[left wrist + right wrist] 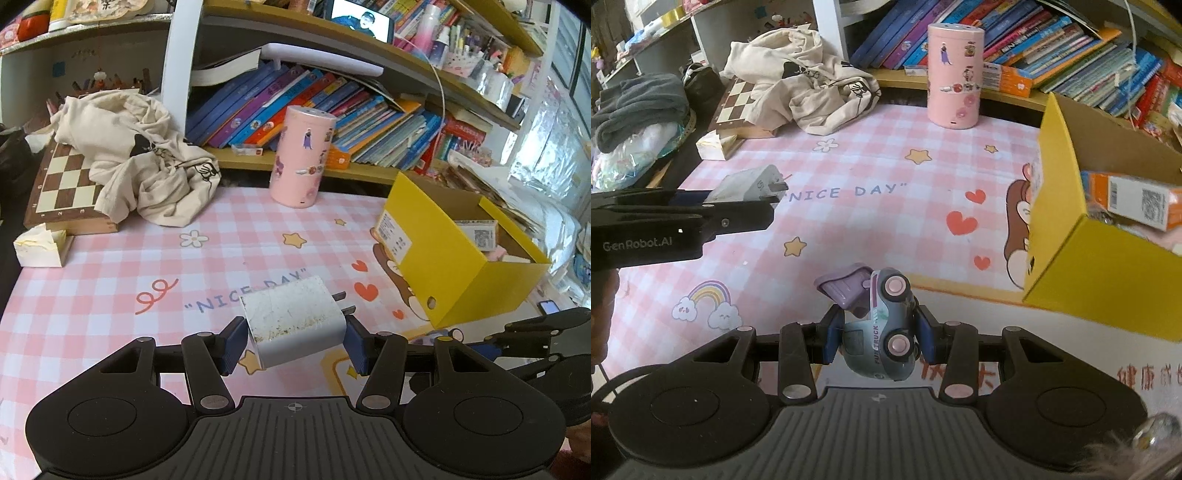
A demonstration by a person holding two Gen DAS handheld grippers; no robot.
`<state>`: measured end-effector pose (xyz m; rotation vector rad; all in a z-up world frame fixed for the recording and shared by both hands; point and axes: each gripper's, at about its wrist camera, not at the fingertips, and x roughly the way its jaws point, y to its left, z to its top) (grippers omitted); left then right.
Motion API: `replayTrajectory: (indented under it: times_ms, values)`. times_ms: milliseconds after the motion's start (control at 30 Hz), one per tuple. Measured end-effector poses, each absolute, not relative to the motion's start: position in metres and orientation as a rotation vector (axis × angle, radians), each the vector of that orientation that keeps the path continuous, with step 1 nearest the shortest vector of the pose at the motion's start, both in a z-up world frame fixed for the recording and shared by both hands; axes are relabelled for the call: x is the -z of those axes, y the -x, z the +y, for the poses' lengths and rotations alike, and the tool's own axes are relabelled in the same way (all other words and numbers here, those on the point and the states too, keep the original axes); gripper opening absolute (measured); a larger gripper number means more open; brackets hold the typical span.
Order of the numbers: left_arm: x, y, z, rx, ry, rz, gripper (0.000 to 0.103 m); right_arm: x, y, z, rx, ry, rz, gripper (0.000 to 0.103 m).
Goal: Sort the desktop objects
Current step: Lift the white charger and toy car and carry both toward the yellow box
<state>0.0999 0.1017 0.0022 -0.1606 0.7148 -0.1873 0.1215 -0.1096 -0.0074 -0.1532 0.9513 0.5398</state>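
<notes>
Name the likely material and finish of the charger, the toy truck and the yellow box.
Charger: likely hard plastic, white, scuffed and stained. Toy truck: apparently moulded plastic, slightly glossy, printed lettering. Yellow box: cardboard, matte yellow outside, brown inside.

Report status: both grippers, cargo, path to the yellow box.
Left gripper shut on white charger. Right gripper shut on toy truck. Both held above the mat. Yellow box open-topped, nothing between.

Scuffed, stained white plastic on the charger (295,325), glossy moulded plastic on the toy truck (882,328), smooth printed mat (147,266), matt yellow cardboard box (454,280), crumpled cream cloth (147,162), varnished wooden chessboard (66,192).
</notes>
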Motion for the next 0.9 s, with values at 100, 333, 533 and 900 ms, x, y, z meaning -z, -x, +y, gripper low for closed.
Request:
replayTrajectory:
  times_ms: [100,333,533,900]
  values:
    - [-0.002,-0.095,0.100,0.194,0.156,0.719,0.055,0.007,-0.117,-0.112,-0.529,0.139,0.950,0.039]
    - [0.000,-0.086,0.095,0.220,0.145,0.733,0.055,0.008,-0.105,-0.117,-0.511,0.116,0.959,0.039]
    - [0.000,-0.082,0.088,0.234,0.131,0.741,0.055,0.009,-0.098,-0.121,-0.505,0.102,0.961,0.039]
    - [-0.005,-0.078,0.067,0.240,0.120,0.743,0.055,0.005,-0.098,-0.139,-0.520,0.106,0.945,0.039]
